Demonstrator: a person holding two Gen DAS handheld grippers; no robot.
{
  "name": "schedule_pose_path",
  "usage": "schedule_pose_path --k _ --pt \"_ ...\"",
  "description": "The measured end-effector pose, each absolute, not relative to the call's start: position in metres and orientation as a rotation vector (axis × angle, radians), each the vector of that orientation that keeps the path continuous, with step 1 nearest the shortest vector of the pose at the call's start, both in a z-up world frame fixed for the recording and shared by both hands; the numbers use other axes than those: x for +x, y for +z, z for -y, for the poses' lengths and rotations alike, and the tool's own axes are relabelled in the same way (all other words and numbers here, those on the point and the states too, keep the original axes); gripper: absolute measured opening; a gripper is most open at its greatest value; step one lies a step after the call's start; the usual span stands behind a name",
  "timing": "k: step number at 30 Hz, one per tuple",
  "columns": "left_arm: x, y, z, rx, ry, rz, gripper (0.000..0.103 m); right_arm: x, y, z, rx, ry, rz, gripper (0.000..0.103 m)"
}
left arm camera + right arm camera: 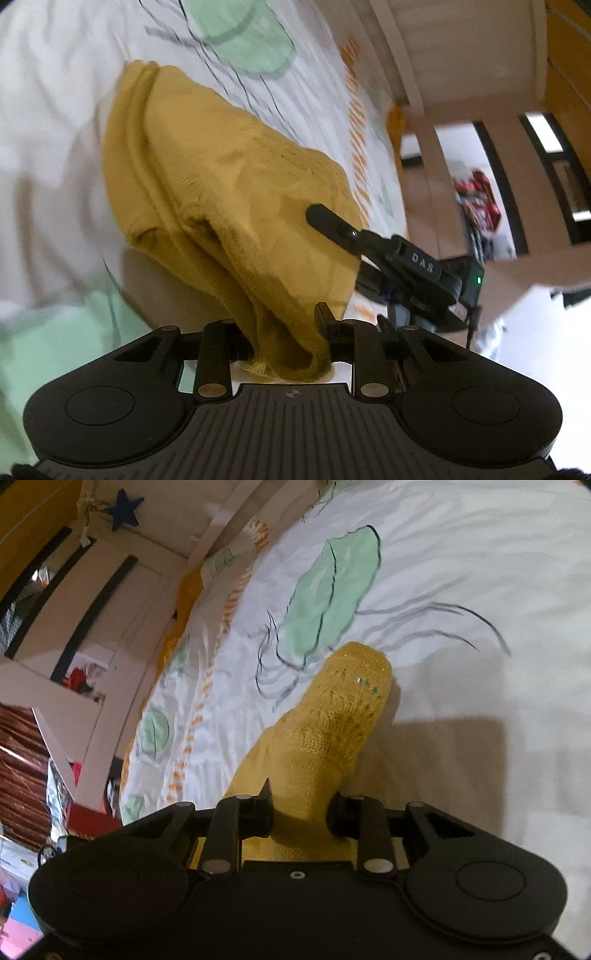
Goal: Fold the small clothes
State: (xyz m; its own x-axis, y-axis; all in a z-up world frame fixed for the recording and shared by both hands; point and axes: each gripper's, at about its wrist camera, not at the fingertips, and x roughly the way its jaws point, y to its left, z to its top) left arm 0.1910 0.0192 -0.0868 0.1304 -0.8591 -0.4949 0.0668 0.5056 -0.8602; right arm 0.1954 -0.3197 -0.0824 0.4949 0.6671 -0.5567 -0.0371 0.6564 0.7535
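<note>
1. Left gripper (291,345): jaws closed on a bunched edge of the mustard-yellow knit garment (229,177), which rises from between them and drapes forward over the bed.
2. Right gripper (301,812): jaws clamped on another part of the same garment (332,720); in the right wrist view the cloth stretches away from the jaws as a narrow band whose far end, set with a few small shiny beads, lies toward the bedspread.
3. In the left wrist view the right gripper (388,254) appears at the garment's right side, one black finger (325,218) lying across the yellow cloth.
4. Bedspread (461,572): white, printed with green jellyfish shapes (332,590), thin dark trailing lines and an orange dashed border (229,609).
5. Beyond the bed edge: pale wooden furniture (461,55) with dark slots, and a blue star (123,511) hanging on it.
6. Red and mixed-colour clutter (480,206) sits in an opening of that furniture; both views are motion-blurred.
</note>
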Motion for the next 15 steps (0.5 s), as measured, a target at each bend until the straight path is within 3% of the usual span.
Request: schedule_pose_path --k 6,9,10,15 --pt "0.143 -0.092 0.002 -0.646 -0.790 -1.314 0.028 0.149 -0.078 0.338 0.682 0.413 -1.017 0.044" --pt "0.126 -0.107 0.004 -0.486 -0.690 -1.345 0.030 0.136 -0.080 0.348 0.570 0.258 -0.993 0.058" --pt "0.123 -0.111 0.004 -0.447 -0.662 -1.345 0.030 0.132 -0.080 0.349 0.545 0.220 -0.979 0.058" --pt "0.117 -0.114 -0.010 -0.468 -0.627 -1.299 0.030 0.116 -0.072 0.347 0.513 0.155 -0.882 0.064"
